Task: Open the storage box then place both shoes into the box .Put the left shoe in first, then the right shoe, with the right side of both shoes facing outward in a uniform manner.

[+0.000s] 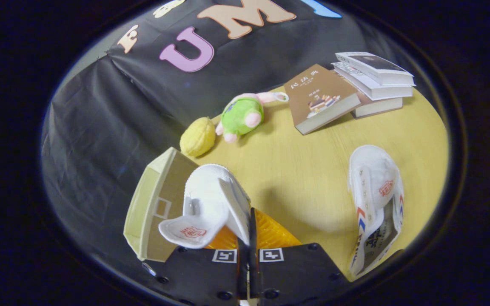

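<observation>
My gripper (pixel 251 225) is shut on the side wall of a white canvas shoe (pixel 211 199), pinching the thin edge beside its opening. The shoe's tongue with a red emblem hangs toward me, and its toe points away. Just left of the held shoe, and partly behind it, stands the beige cardboard storage box (pixel 153 208) at the table's left edge. I cannot tell whether its lid is open. The second white shoe (pixel 374 199), with red and blue stripes on its side, lies on the wooden table (pixel 304 170) to the right of the fingers.
Beyond the fingers, near the black cloth wall, lie a yellow round plush (pixel 197 137) and a green and pink plush toy (pixel 243 114). A brown book (pixel 319 97) leans on a stack of books (pixel 374 78) at the far right.
</observation>
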A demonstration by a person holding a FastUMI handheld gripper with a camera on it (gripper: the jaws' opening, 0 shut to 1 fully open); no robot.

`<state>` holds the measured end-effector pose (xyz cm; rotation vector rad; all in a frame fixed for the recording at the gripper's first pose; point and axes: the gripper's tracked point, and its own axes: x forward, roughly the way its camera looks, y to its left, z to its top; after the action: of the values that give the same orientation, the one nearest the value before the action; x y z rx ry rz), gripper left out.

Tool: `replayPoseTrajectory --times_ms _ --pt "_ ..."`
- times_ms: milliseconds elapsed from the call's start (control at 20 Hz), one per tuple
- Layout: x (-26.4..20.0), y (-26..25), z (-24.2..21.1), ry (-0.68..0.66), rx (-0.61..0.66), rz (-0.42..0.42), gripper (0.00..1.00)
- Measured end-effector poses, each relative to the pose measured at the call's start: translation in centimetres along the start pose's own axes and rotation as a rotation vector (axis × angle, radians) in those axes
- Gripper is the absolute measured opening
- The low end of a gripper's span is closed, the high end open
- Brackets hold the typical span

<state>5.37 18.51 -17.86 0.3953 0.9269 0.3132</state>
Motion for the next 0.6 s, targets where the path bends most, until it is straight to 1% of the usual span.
replayPoseTrajectory --times_ms 150,250,400,550,600 --pt "-1.5 4.2 1.6 -0.027 0.000 0.073 0.05" --pt "-2.2 7.0 2.5 -0.045 -0.021 0.103 0.05" --pt "-2.2 10.8 3.1 -0.054 -0.043 0.138 0.05" --pt "-1.4 15.6 2.7 -0.021 -0.039 0.211 0.05" --pt "-1.1 16.8 2.8 -0.015 -0.035 0.223 0.05"
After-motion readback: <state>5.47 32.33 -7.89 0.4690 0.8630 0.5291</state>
